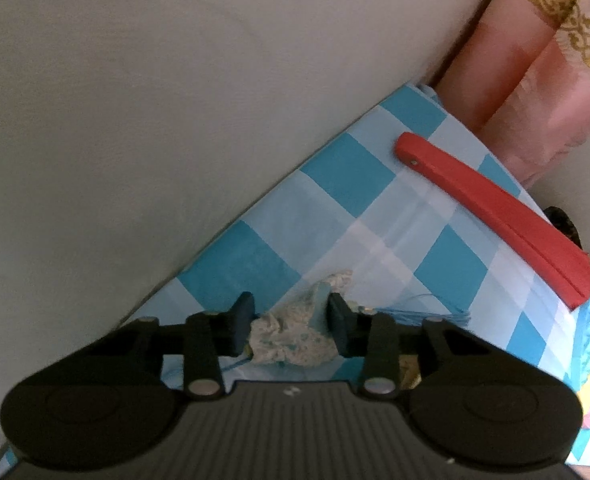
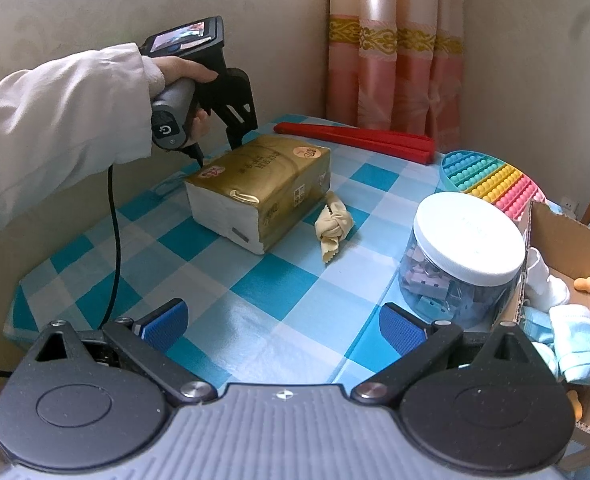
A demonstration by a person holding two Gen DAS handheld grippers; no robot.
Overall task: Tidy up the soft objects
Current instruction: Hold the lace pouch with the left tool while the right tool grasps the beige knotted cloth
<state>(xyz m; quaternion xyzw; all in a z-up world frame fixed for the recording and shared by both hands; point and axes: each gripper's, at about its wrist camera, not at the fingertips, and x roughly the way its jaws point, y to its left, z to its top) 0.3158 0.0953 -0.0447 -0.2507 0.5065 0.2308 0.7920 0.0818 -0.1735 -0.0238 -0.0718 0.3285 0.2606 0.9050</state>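
- We work over a table (image 2: 279,300) under a blue and white checked cloth, pushed into a corner beside a pink curtain (image 2: 395,60).
- At our right stands a cardboard box (image 2: 567,240) that already holds pale blue and white soft things; we judge it the place for collecting them.
- A gold-wrapped tissue pack (image 2: 259,188) lies mid-table. We expect it to be light and squashy, best taken across its short sides so the wrap does not slip.
- A clear jar (image 2: 459,264) with a white lid sits just beside the box, with a rainbow bubble mat (image 2: 491,180) behind it and a closed red fan (image 1: 491,216) along the far edge.
- The left gripper (image 1: 291,324) reaches down behind the tissue pack; its jaws stand narrow around a bunched lace cloth (image 1: 295,340) with a blue tassel, pads touching both sides. The bundle is limp and very light, so a pinch through its thick middle should carry it.
- The right gripper (image 2: 283,324) hovers wide over the near edge, holding nothing.
- A small knotted beige cloth (image 2: 333,224) lies just beside the tissue pack; we would pinch it at the knot.
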